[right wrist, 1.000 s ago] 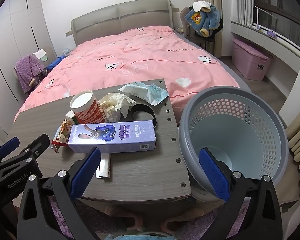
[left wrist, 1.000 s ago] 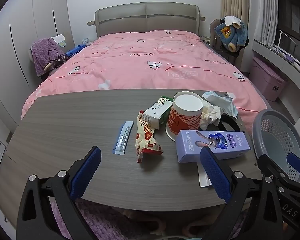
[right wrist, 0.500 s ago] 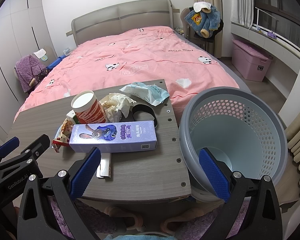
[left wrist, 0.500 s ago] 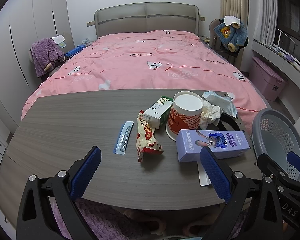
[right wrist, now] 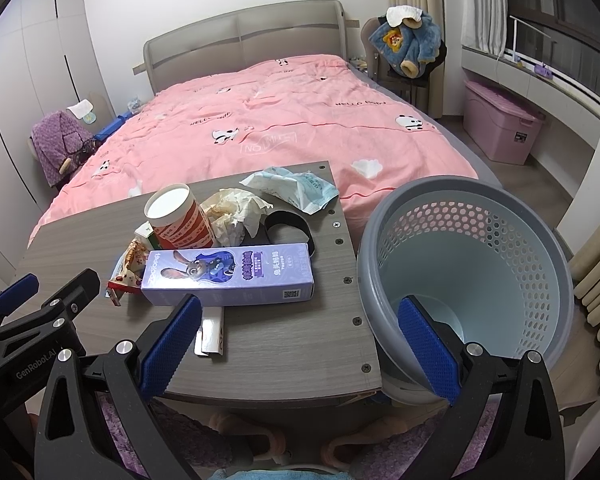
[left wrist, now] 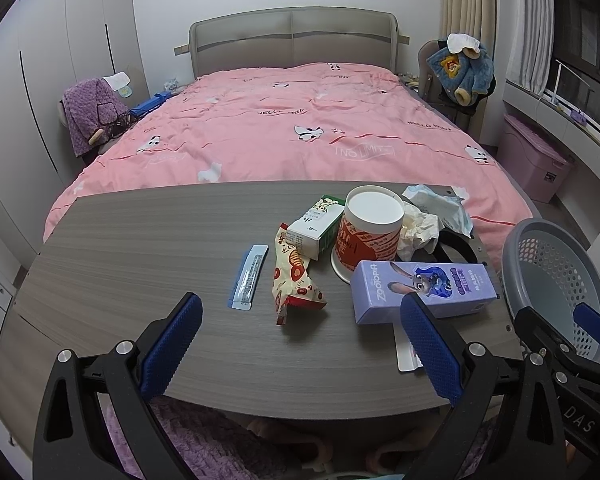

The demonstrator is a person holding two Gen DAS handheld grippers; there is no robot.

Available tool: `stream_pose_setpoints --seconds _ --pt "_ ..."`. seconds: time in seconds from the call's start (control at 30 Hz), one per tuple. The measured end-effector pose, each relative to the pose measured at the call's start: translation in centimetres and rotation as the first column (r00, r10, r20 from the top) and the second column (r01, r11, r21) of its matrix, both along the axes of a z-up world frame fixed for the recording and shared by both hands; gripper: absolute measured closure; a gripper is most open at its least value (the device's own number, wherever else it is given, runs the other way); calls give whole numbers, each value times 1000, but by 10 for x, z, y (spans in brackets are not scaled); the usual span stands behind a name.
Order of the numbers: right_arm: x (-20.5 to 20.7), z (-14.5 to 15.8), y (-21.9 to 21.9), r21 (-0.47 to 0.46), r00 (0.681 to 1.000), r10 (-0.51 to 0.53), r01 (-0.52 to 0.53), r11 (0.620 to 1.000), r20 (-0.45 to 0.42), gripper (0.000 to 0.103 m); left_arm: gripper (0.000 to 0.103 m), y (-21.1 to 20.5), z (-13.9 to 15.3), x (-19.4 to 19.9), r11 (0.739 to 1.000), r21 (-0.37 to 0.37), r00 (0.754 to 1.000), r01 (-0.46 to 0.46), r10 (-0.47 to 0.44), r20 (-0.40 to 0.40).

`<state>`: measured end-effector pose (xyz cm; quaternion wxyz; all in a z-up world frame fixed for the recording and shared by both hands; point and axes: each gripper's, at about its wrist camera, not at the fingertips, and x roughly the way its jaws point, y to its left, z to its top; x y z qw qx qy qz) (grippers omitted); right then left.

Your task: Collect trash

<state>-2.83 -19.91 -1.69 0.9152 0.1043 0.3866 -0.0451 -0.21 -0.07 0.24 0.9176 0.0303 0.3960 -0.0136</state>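
Observation:
Trash lies on the right part of a grey wooden table (left wrist: 140,248): a purple Zootopia box (left wrist: 422,290) (right wrist: 230,276), a red-and-white paper cup (left wrist: 370,228) (right wrist: 180,218), a small milk carton (left wrist: 314,228), a red snack wrapper (left wrist: 294,280), a thin blue sachet (left wrist: 249,276), crumpled tissue (right wrist: 234,210) and a blue-white wrapper (right wrist: 296,186). A grey perforated basket (right wrist: 468,276) (left wrist: 552,280) stands off the table's right end, empty. My left gripper (left wrist: 300,344) is open above the near table edge. My right gripper (right wrist: 300,346) is open, straddling the table corner and the basket rim.
A black band (right wrist: 288,228) lies behind the purple box, and a white strip (right wrist: 212,332) lies under its near edge. A bed with a pink cover (left wrist: 292,132) is behind the table. A pink storage bin (right wrist: 500,124) stands at the far right.
Both grippers have drifted slightly forward toward the table; the objects have not moved and both grippers stay open.

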Motion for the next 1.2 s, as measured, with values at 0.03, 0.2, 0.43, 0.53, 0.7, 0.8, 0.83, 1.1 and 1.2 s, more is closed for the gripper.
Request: stream_pose_setpoints --seconds 0.03,0.2,0.43,0.53,0.7,0.8,0.83,1.1,1.2 --pt "0 0 0 0 1000 0 0 1000 0 6 8 0 1 -1 1000 1 1000 0 0 0" --pt "-1 1 0 -1 1000 0 0 1000 2 6 8 0 1 -1 1000 0 1000 0 0 2" --pt "-1 1 -1 0 1000 0 0 1000 2 6 8 0 9 1 1000 0 1000 -1 1 3" --pt "-1 0 -1 0 1000 0 0 1000 2 6 8 0 10 1 1000 1 1000 -1 1 4" --pt "0 0 -1 -1 1000 1 -1 1000 3 6 8 0 10 1 1000 1 1000 -1 1 5" --pt "0 0 -1 0 1000 0 0 1000 4 6 8 0 10 1 1000 0 1000 -1 1 5" --pt "-1 0 -1 -1 1000 0 0 1000 4 6 8 0 9 1 1000 1 1000 -1 1 5" --pt "-1 -1 -1 -1 1000 1 -1 1000 4 6 8 0 10 0 1000 1 1000 -1 1 8" --pt "-1 -1 -1 -1 1000 1 -1 1000 5 6 8 1 16 4 1000 2 1000 -3 3 10"
